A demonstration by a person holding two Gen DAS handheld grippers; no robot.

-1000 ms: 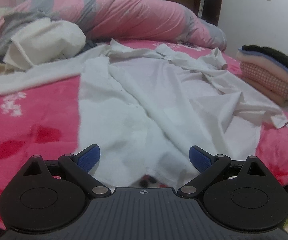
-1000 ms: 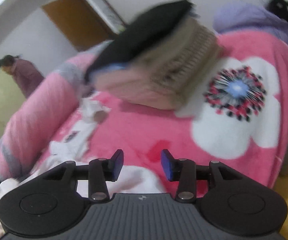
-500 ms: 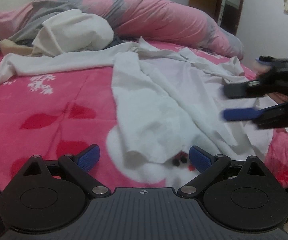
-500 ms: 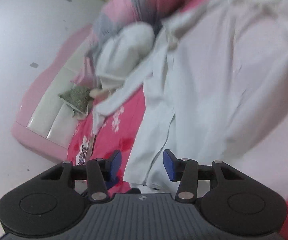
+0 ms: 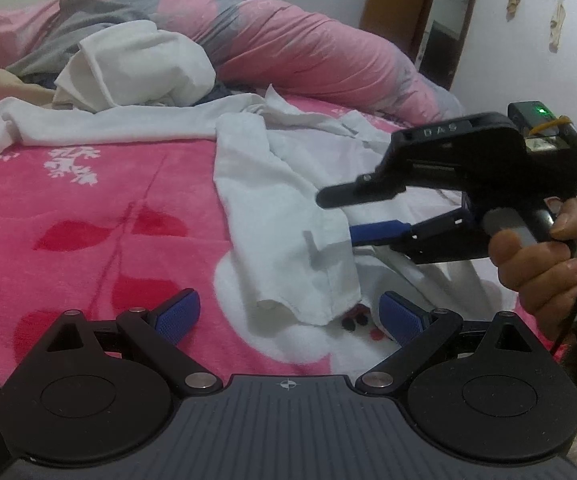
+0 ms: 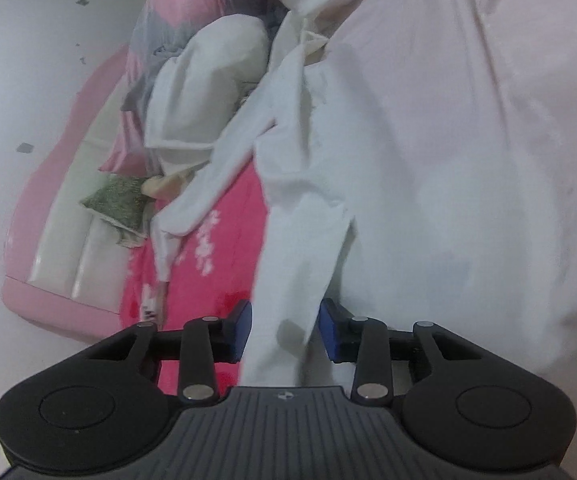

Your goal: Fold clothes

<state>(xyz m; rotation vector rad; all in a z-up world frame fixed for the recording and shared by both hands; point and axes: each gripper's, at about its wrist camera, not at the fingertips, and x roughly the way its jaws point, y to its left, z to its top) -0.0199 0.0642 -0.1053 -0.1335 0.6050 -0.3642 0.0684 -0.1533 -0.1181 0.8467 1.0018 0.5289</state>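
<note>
In the left wrist view, our left tool (image 5: 288,314) has its blue pads spread wide and holds nothing; it sits low over the pink bed cover (image 5: 88,216), with the near hem of the white garment (image 5: 288,216) lying just ahead, between the pads but apart from them. The garment is spread crumpled across the bed, one sleeve stretched off to the left. Behind it lie a bunched white cloth (image 5: 136,68) and a long pink and grey quilt roll (image 5: 308,52). From the right our right tool (image 5: 336,216) reaches in side-on over the garment, gripped by our right hand (image 5: 544,256); its two fingers stand apart, one above and one below a raised fold of the fabric.

In the right wrist view, we look down along the right tool (image 6: 286,330). Its blue pads are apart, and a folded edge of the white garment (image 6: 428,160) runs down between them; we see a gap on each side, so the cloth is not pinched. Past it show the pink bed cover (image 6: 228,248), the bunched white cloth (image 6: 208,92) and a green cushion (image 6: 116,200) against the padded headboard (image 6: 60,224).
</note>
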